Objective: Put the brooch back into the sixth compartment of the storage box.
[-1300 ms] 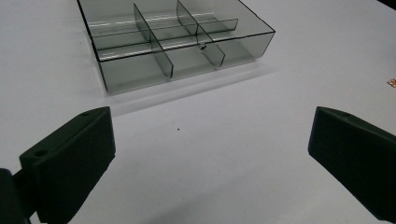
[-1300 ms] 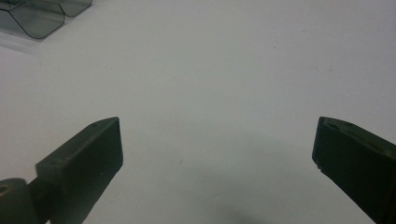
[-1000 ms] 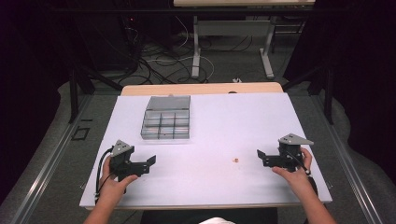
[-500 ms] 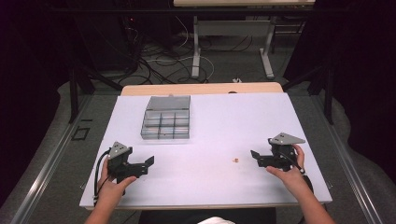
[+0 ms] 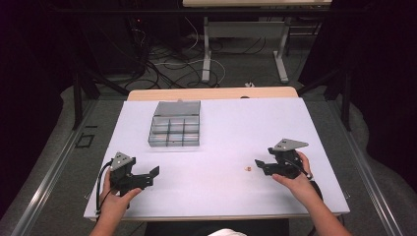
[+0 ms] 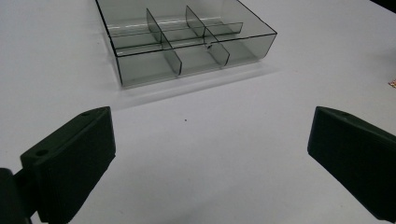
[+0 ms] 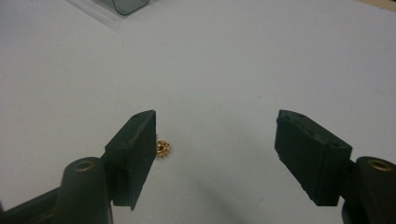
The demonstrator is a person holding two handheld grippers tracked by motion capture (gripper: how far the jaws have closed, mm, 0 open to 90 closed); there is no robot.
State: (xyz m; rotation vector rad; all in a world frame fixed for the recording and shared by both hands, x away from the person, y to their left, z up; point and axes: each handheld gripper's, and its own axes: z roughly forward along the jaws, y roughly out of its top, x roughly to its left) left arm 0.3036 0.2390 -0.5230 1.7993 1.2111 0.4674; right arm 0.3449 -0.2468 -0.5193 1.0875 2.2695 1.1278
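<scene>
A tiny gold toothed wheel point(image 5: 248, 168) lies on the white table point(image 5: 221, 201), just left of my right gripper point(image 5: 259, 166). In the right gripper view the wheel point(image 7: 163, 148) sits beside the left jaw, partly hidden behind it and outside the gap. The right gripper point(image 7: 215, 126) is open with nothing between its jaws, which have just been closing. My left gripper point(image 5: 153, 177) rests at the table's front left; its jaws point(image 6: 210, 135) stand wide open over bare table.
A clear grey compartment box point(image 5: 174, 123) stands at the back left of the table; its front wall point(image 6: 187, 56) faces my left gripper and a corner point(image 7: 128, 5) shows far off. Cables and table legs lie on the floor beyond.
My right gripper has moved left toward the gold wheel and its jaws have narrowed. The left gripper has barely shifted.
</scene>
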